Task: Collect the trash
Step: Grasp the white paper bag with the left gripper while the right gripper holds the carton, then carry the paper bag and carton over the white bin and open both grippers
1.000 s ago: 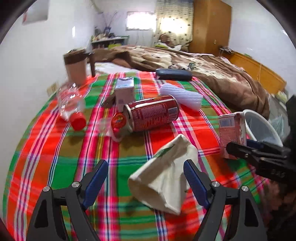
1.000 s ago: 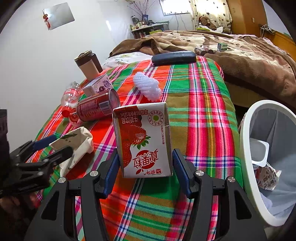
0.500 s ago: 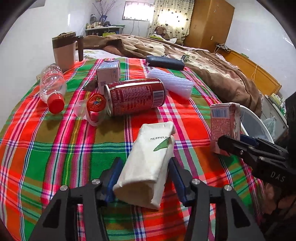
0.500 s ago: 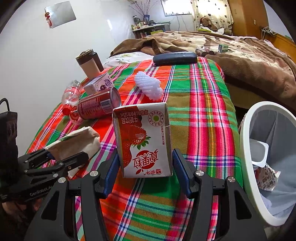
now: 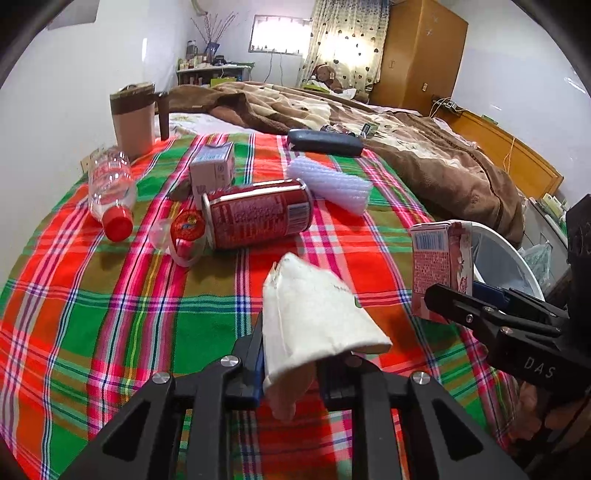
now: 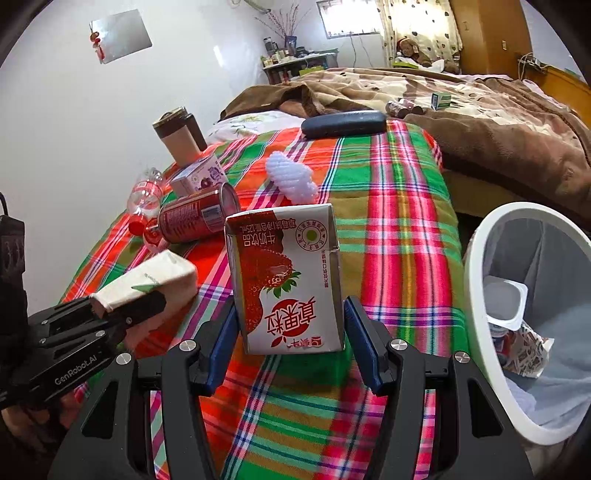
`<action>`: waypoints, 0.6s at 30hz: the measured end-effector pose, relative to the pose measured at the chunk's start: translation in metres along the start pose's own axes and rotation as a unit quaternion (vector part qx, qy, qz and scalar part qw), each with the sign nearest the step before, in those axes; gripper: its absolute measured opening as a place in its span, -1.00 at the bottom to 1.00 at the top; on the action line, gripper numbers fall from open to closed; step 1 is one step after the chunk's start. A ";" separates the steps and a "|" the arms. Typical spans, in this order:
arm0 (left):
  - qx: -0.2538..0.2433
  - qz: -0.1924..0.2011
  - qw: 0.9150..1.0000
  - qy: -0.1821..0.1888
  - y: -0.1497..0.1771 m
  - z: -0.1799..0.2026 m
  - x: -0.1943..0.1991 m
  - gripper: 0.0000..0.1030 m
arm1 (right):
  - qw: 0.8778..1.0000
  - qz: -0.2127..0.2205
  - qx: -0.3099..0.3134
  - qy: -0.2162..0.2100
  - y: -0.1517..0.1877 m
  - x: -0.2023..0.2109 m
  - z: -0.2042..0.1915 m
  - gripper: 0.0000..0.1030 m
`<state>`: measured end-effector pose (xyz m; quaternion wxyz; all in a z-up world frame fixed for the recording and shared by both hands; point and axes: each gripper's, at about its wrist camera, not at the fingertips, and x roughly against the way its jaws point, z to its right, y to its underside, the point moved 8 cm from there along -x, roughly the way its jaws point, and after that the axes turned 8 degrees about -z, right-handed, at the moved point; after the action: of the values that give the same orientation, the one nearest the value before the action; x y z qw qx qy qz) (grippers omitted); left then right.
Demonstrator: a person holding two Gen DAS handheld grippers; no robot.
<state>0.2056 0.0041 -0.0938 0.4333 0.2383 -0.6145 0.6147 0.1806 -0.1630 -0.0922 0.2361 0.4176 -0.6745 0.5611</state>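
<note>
Since a second ago my left gripper (image 5: 291, 354) has just been closing, now pinching the white packet (image 5: 314, 314); my right gripper (image 6: 288, 332) clasps the strawberry carton (image 6: 284, 277) beside the bin (image 6: 476, 295); lift squarely, avoid crushing.

A bedroom with white walls (image 5: 74, 74). At the far end a bright window (image 5: 280, 35) glows beside a patterned curtain (image 5: 347, 40), with a tall wooden wardrobe (image 5: 421, 55) to its right. A cluttered shelf (image 5: 214, 68) stands under the window at far left. A rumpled brown blanket (image 5: 406, 147) covers the far part of the bed; a plaid cover (image 5: 92, 295) spreads over the near part. A wooden bed frame (image 5: 517, 162) runs along the right.
</note>
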 end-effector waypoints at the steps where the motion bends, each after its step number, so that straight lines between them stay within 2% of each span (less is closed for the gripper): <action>1: -0.002 0.003 1.000 -0.003 -0.001 0.002 0.002 -0.63 | 1.000 0.001 -0.001 0.001 0.000 0.002 0.001 0.12; 10: -0.010 0.017 1.000 -0.004 -0.003 0.020 0.012 -0.68 | 1.000 0.012 -0.007 -0.002 0.001 0.013 0.012 0.12; 18: -0.037 0.030 0.999 0.004 -0.013 0.057 0.022 -0.68 | 0.999 0.029 -0.024 0.011 0.001 0.034 0.037 0.12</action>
<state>0.1911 -0.0468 -0.0609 0.4254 0.2014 -0.6419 0.6053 0.1671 -0.2084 -0.0753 0.2369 0.3861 -0.6969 0.5560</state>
